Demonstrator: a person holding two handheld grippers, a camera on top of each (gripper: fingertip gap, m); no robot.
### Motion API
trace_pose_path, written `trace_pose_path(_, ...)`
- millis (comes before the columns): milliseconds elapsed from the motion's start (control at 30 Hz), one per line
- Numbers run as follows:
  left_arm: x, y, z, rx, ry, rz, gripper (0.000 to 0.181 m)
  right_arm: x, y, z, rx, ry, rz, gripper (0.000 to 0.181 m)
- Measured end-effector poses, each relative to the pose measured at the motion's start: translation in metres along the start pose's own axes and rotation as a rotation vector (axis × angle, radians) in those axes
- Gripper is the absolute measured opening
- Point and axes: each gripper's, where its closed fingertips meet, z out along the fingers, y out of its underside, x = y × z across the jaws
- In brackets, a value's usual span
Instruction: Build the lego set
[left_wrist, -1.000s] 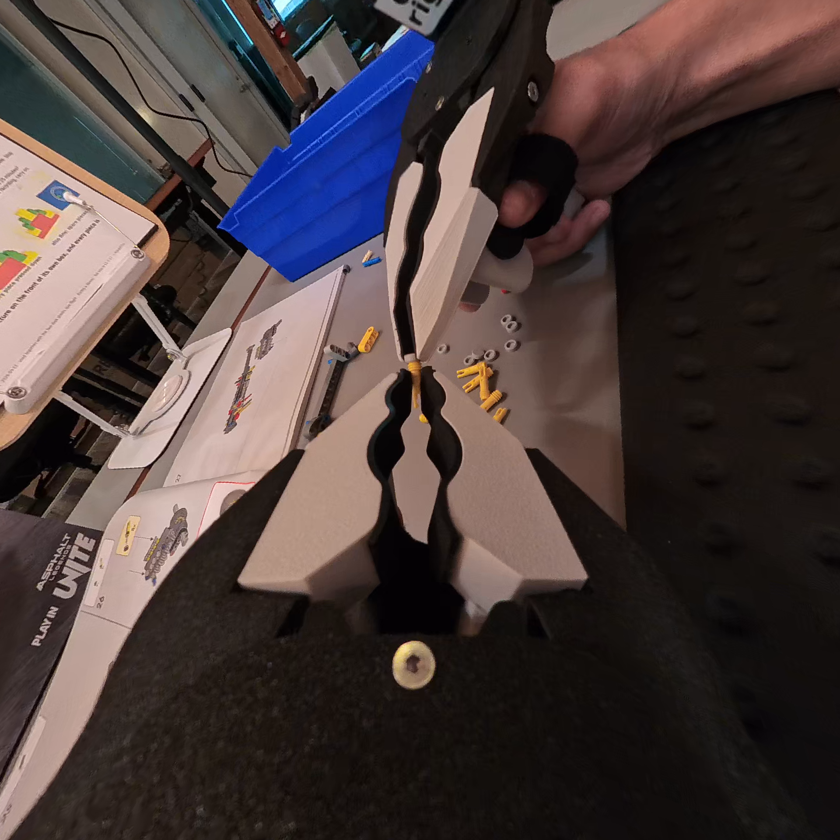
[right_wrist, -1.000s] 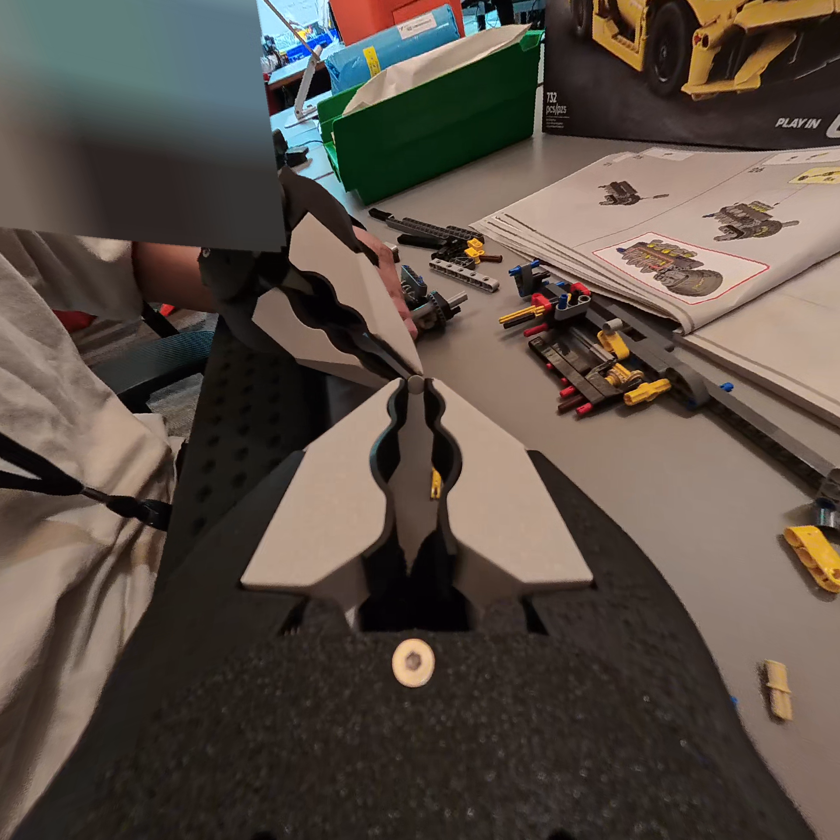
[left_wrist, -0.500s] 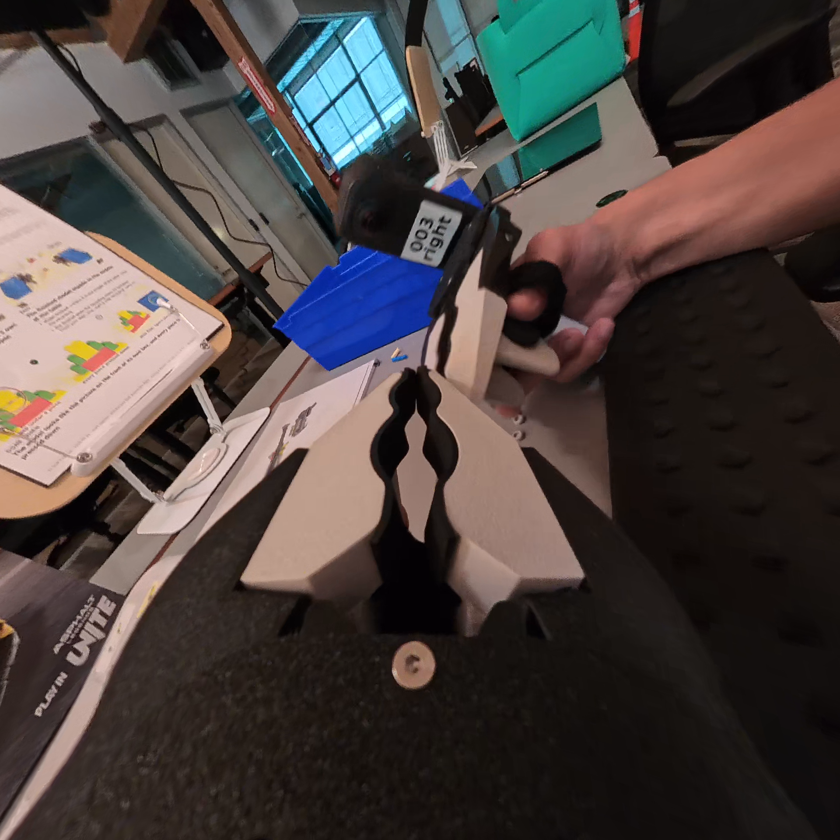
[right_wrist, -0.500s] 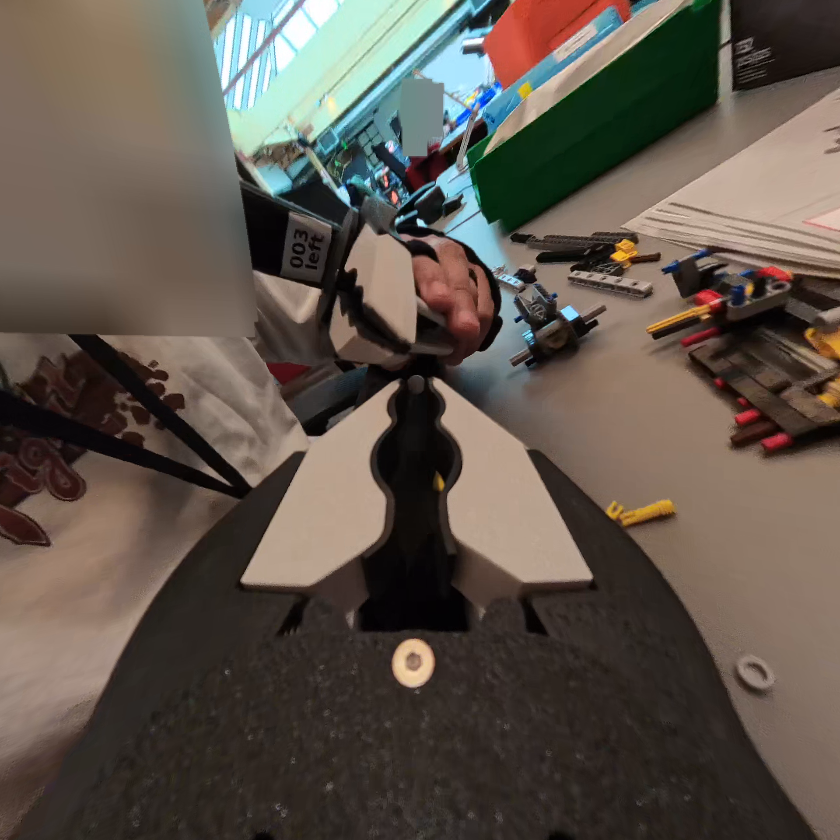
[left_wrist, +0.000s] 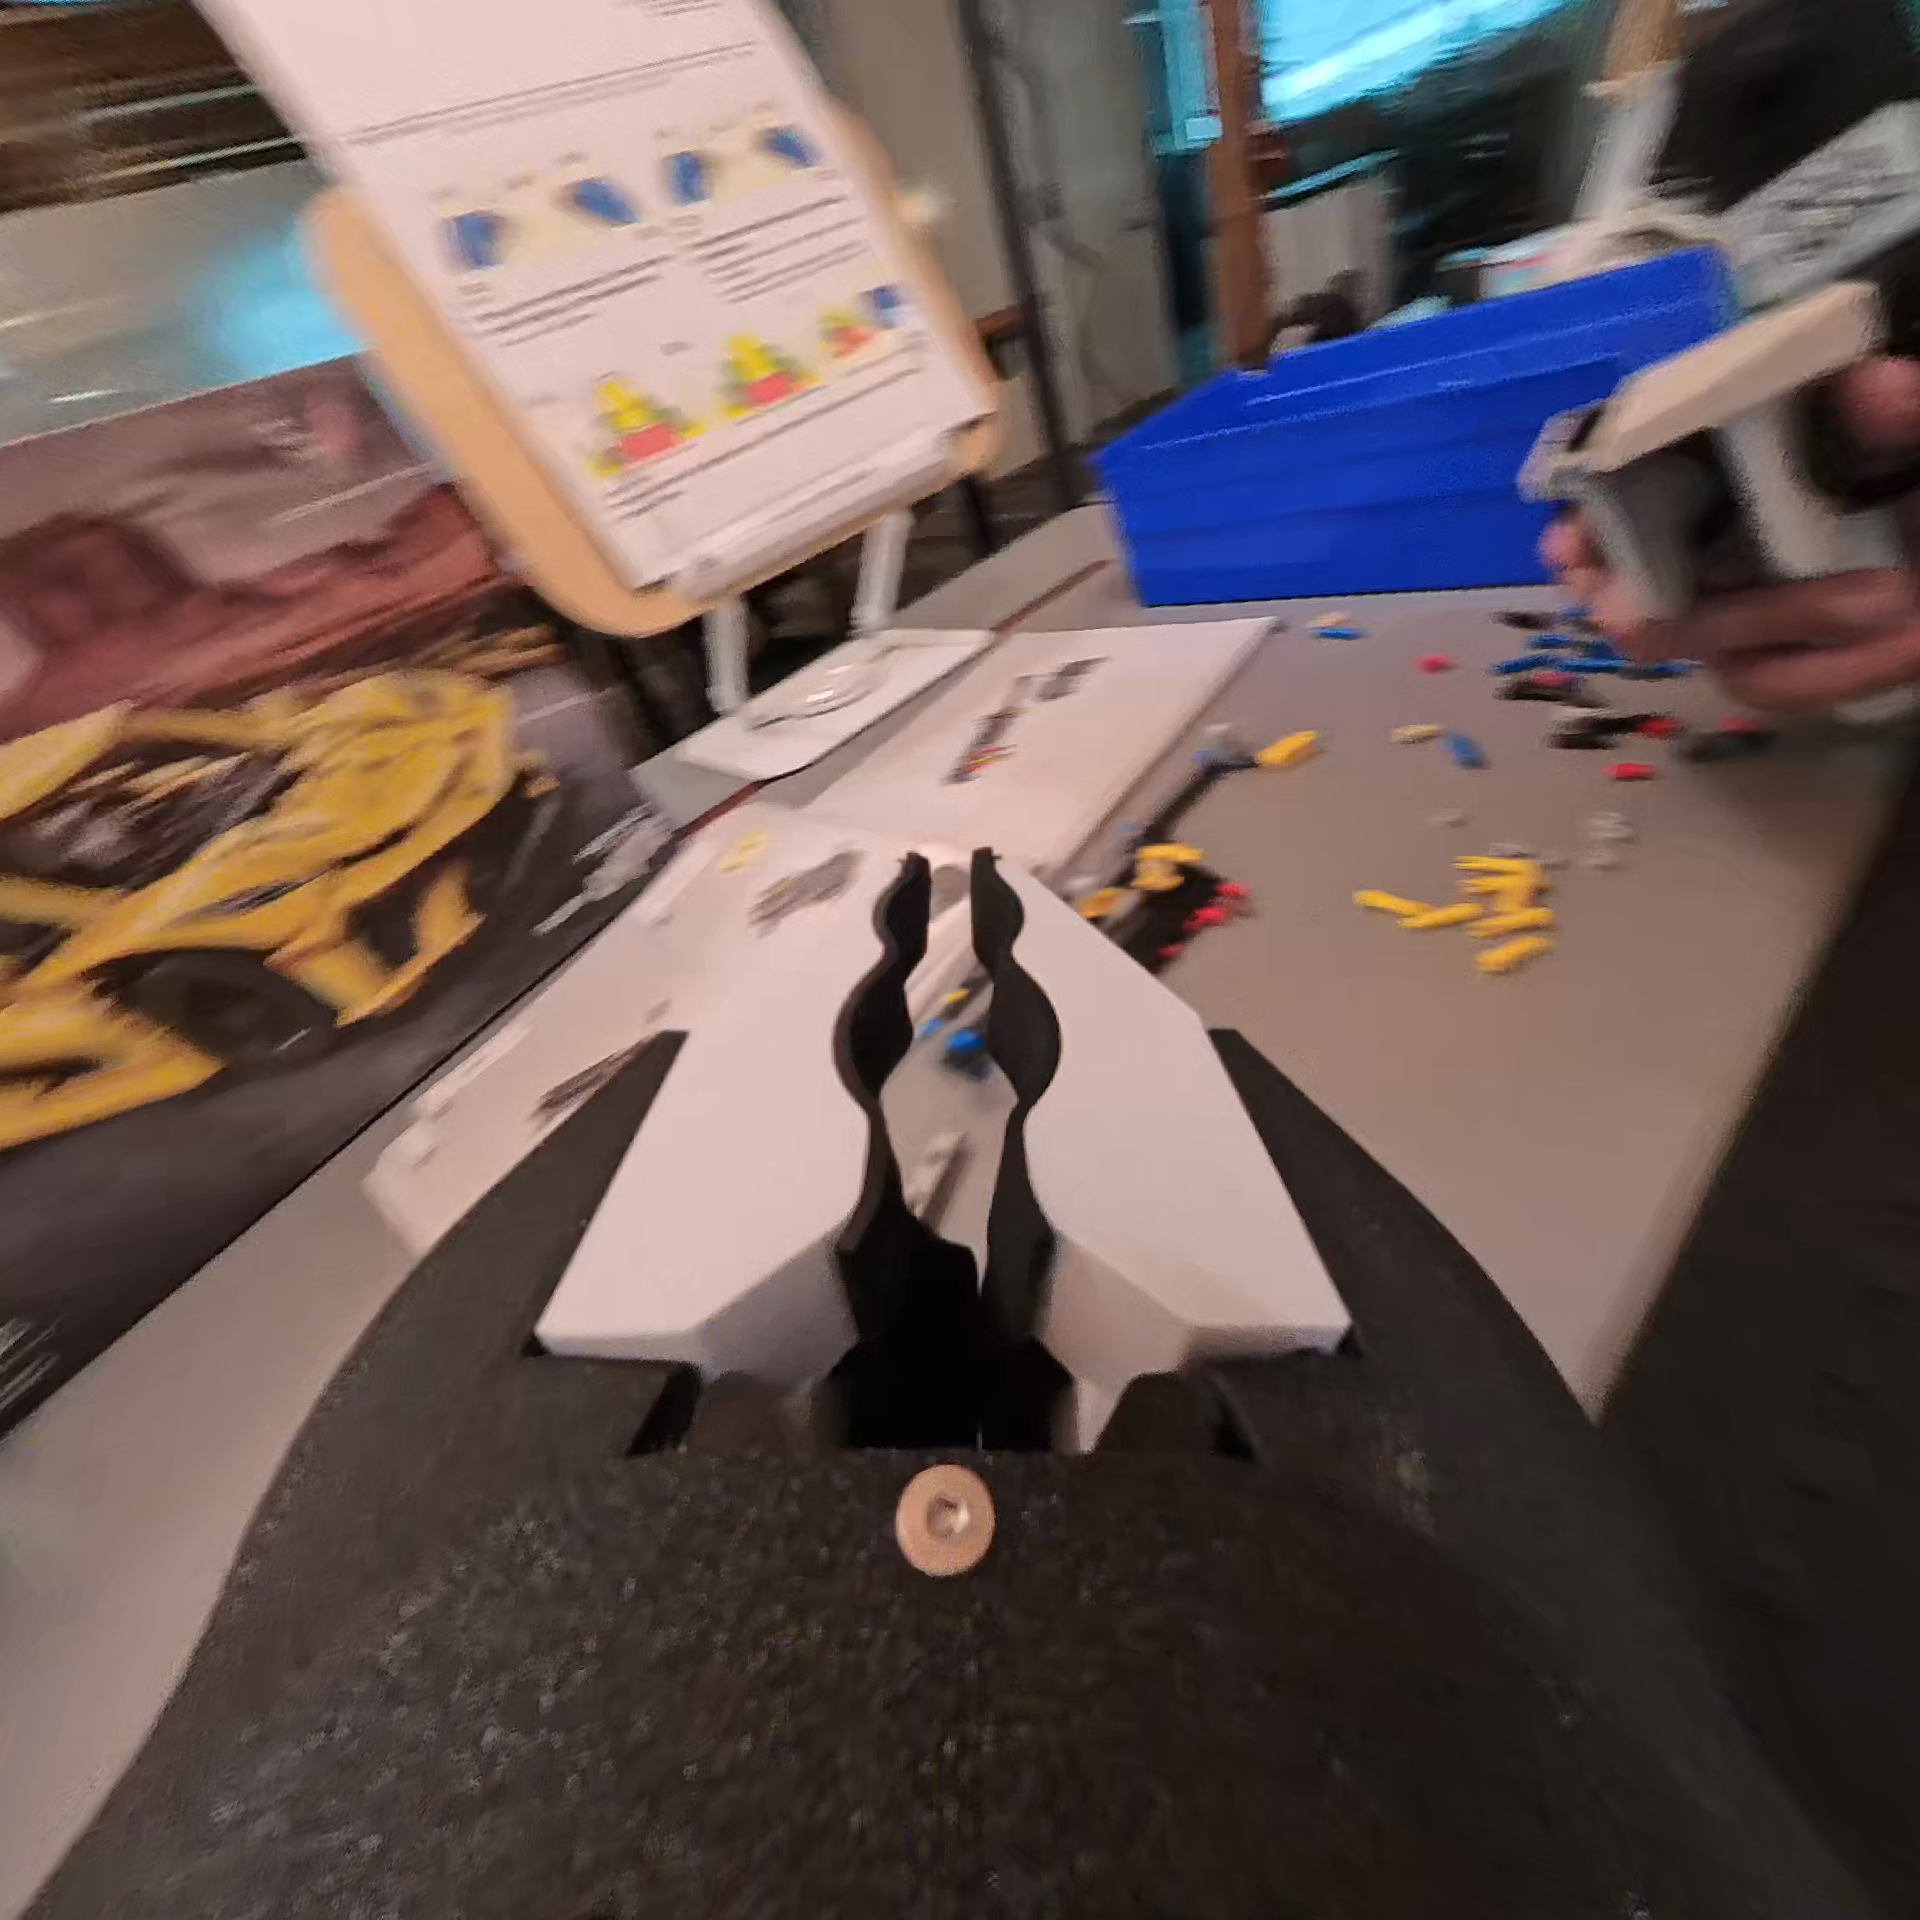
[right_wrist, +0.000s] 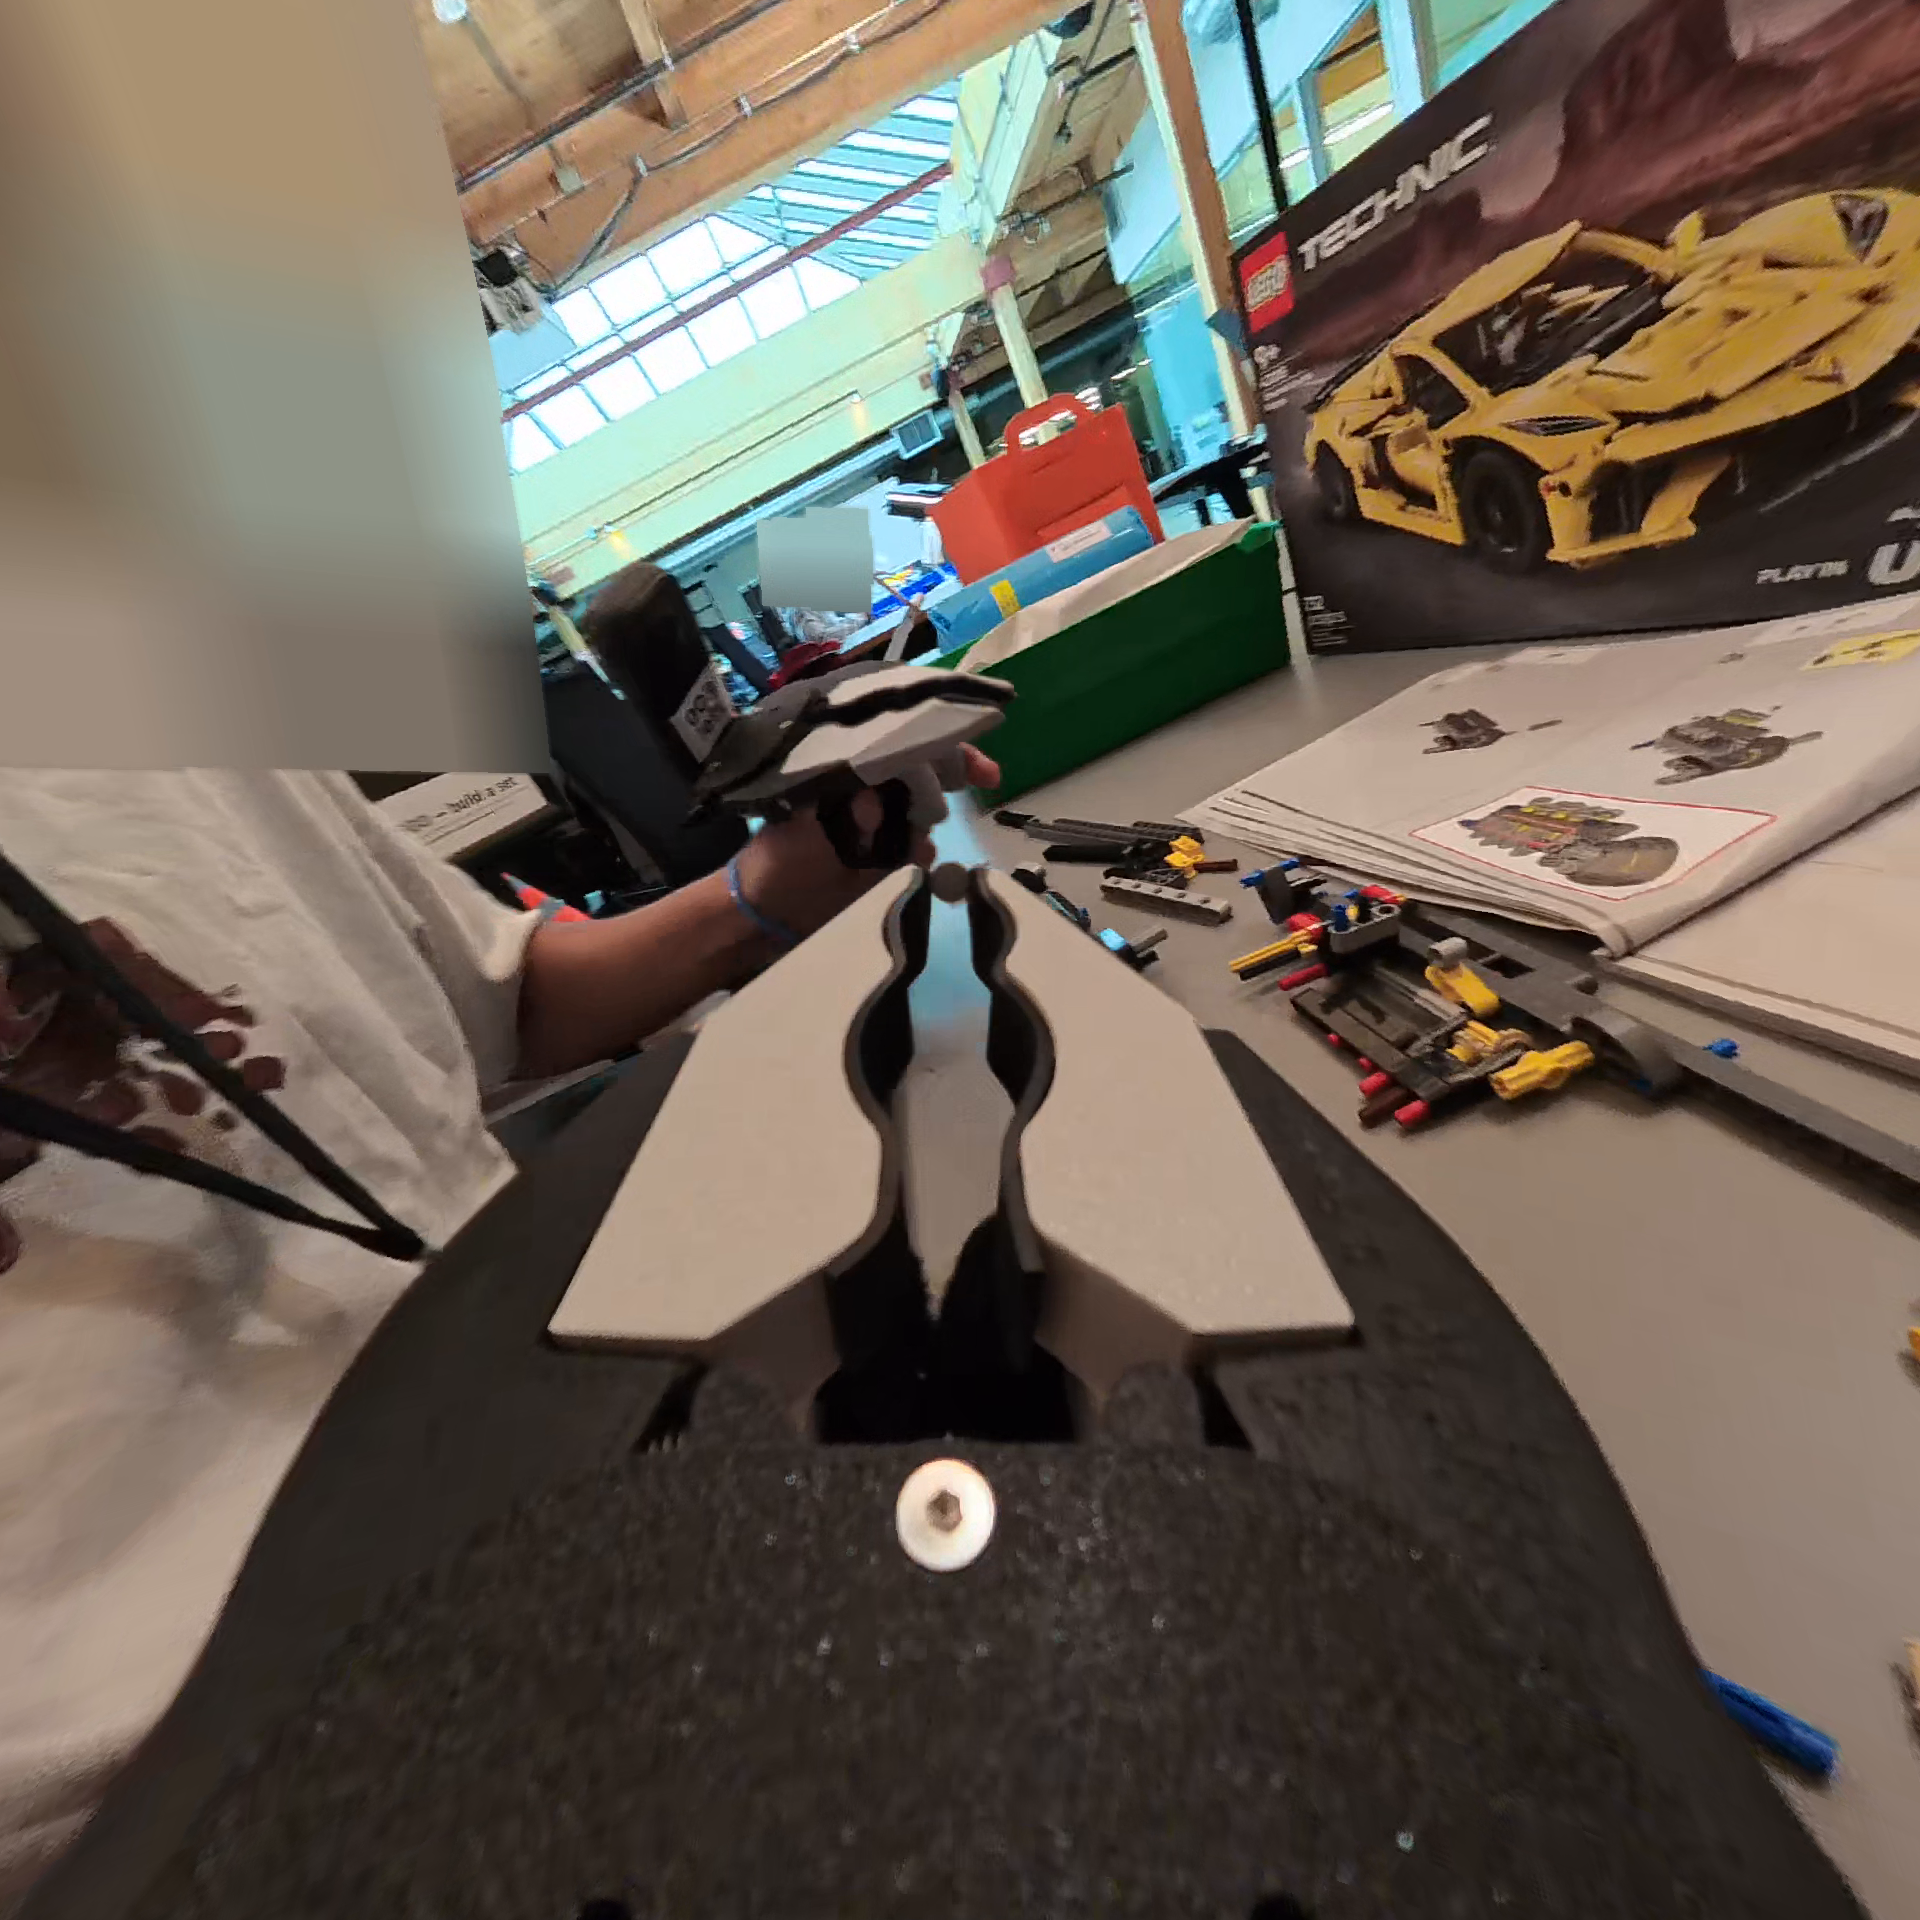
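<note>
In the right wrist view my right gripper (right_wrist: 950, 883) is shut on a small grey round piece (right_wrist: 948, 881) held at its fingertips, above the grey table (right_wrist: 1455, 1351). My left gripper (left_wrist: 945, 862) hangs over the open instruction booklet (left_wrist: 1039, 727), jaws a narrow gap apart with nothing between them; this view is motion-blurred. It also shows in the right wrist view (right_wrist: 992, 698), held in a hand at the left. A partly built dark chassis with yellow and red pins (right_wrist: 1434, 1029) lies beside the booklet (right_wrist: 1558, 790). The right gripper shows far right in the left wrist view (left_wrist: 1548, 457).
Yellow pins (left_wrist: 1475, 914) lie loose on the table. A blue bin (left_wrist: 1403, 468) and a clipboard stand (left_wrist: 665, 291) are at the back. The set's box (right_wrist: 1610, 364) and a green bin (right_wrist: 1143, 644) stand behind the booklet. Dark beams (right_wrist: 1122, 831) lie nearby. Tip to tip, the grippers are about 15 cm apart.
The two grippers were tip to tip a second ago and have drawn apart. The left one has swung left over the booklet. The right one still holds the grey piece.
</note>
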Motion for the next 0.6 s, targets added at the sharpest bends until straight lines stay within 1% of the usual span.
trace_pose_path(33,-0.014,0.006,-0.011,-0.014,-0.065,-0.030,0.009,0.003,0.001,-0.001,-0.001,0.027,-0.011,0.006)
trace_pose_path(100,-0.026,0.025,-0.029,-0.099,-0.104,-0.073,0.011,0.010,0.001,-0.002,-0.006,0.084,-0.041,0.006)
trace_pose_path(133,-0.023,0.033,-0.037,-0.146,-0.086,-0.063,0.011,0.013,0.002,-0.002,-0.013,0.108,-0.058,0.006)
trace_pose_path(200,-0.004,0.049,-0.050,-0.258,0.015,-0.010,0.011,0.016,0.008,0.001,-0.048,0.126,-0.068,0.007)
trace_pose_path(267,0.013,0.062,-0.060,-0.338,0.075,0.030,0.018,0.023,0.018,0.005,-0.103,0.175,-0.102,0.006)
trace_pose_path(300,0.016,0.064,-0.062,-0.333,0.069,0.061,0.019,0.028,0.023,0.006,-0.139,0.214,-0.138,0.007)
trace_pose_path(367,0.015,0.057,-0.064,-0.269,0.006,0.144,0.007,0.033,0.033,0.009,-0.196,0.265,-0.202,0.007)
trace_pose_path(400,0.015,0.055,-0.065,-0.255,-0.019,0.174,0.005,0.035,0.036,0.010,-0.224,0.289,-0.228,0.007)
trace_pose_path(500,0.014,0.060,-0.063,-0.285,-0.061,0.234,0.006,0.041,0.044,0.011,-0.289,0.359,-0.314,0.007)
trace_pose_path(600,0.017,0.064,-0.062,-0.307,-0.077,0.305,0.007,0.041,0.056,0.014,-0.363,0.371,-0.343,0.007)
